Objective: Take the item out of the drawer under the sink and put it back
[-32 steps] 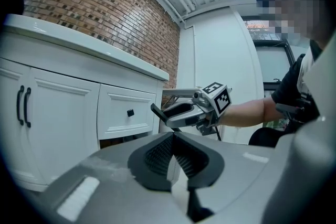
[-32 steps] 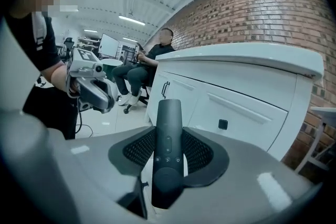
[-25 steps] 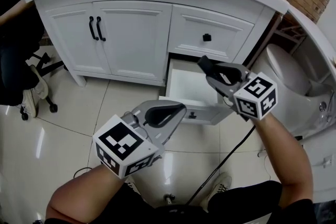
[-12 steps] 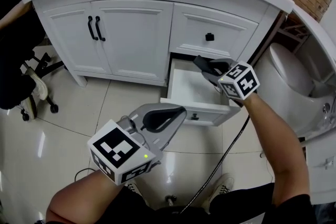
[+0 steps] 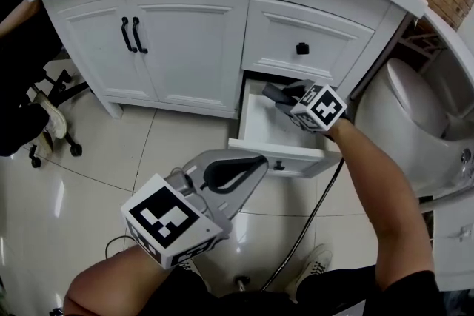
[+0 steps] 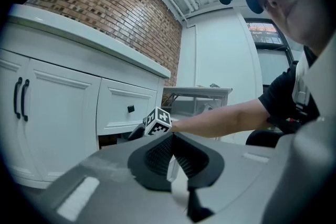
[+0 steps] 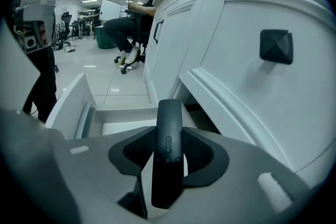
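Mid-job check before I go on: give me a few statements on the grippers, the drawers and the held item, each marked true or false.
1. The right gripper is clamped on a slim black remote control. True.
2. The lower white drawer under the sink is pushed shut. False: it stands pulled out, with the right gripper over it.
3. The left gripper holds nothing. True: its jaws are together and empty, away from the cabinet.
4. The upper white drawer with the black knob is open. False: it is closed flush with the cabinet front.
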Motion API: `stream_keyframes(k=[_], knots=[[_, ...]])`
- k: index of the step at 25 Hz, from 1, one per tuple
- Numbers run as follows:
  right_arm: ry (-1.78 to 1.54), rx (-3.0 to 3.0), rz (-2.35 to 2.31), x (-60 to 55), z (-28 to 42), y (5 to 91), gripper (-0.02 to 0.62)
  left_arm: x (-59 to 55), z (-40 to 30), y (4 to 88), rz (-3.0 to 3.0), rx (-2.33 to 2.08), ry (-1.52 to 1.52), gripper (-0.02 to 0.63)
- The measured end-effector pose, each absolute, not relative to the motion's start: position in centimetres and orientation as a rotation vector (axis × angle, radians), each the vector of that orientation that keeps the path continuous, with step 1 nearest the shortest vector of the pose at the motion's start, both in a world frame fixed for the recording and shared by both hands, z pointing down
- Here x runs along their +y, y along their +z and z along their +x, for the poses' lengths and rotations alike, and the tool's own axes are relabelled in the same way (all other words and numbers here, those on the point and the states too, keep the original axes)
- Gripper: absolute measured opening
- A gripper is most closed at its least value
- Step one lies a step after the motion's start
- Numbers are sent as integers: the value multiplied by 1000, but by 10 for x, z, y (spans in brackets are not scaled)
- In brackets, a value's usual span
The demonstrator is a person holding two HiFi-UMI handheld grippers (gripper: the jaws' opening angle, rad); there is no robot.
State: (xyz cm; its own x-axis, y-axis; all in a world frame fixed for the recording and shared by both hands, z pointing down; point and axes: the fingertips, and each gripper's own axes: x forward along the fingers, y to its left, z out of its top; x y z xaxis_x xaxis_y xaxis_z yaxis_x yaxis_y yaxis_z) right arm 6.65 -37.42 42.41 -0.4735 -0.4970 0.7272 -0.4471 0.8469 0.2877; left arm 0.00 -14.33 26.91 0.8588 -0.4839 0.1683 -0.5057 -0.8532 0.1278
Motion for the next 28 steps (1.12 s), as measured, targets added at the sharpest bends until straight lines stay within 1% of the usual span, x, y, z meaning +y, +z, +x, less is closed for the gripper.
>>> stream_keyframes(k=[9,15,19,28], knots=[[71,-2034,515,-369,64,491,164,-151,-1,269,2865,-772,143,6],[134,-1984,490,-364,71,517,166,-152,-3,274,2856,-767,168,6],[166,-1971,513,-366,77,522,166,-153,-3,273,2856,-762,158,6],[145,-2023,559,-370,72,500,172,-153,-7,275,2859,-784,186,6]])
